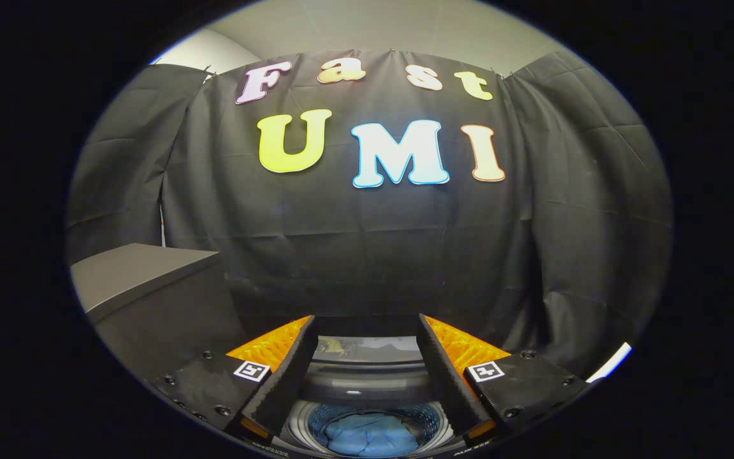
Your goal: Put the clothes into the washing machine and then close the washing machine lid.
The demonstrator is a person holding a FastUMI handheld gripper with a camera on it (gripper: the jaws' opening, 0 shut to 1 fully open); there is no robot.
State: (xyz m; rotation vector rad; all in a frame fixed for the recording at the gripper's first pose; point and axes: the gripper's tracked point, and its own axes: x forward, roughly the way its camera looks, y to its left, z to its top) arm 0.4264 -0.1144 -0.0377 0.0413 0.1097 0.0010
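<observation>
Below and between my fingers lies the open round drum of the washing machine, seen from above. Blue clothes rest in a heap inside the drum. My gripper hovers above the machine with its two fingers spread wide apart and nothing between them. The raised lid stands at the back of the opening, just past the fingertips, its glass reflecting the room.
A dark grey box-like cabinet stands to the left of the machine, level with the fingers. The black cloth wall hangs close behind the machine. A white strip shows low on the right.
</observation>
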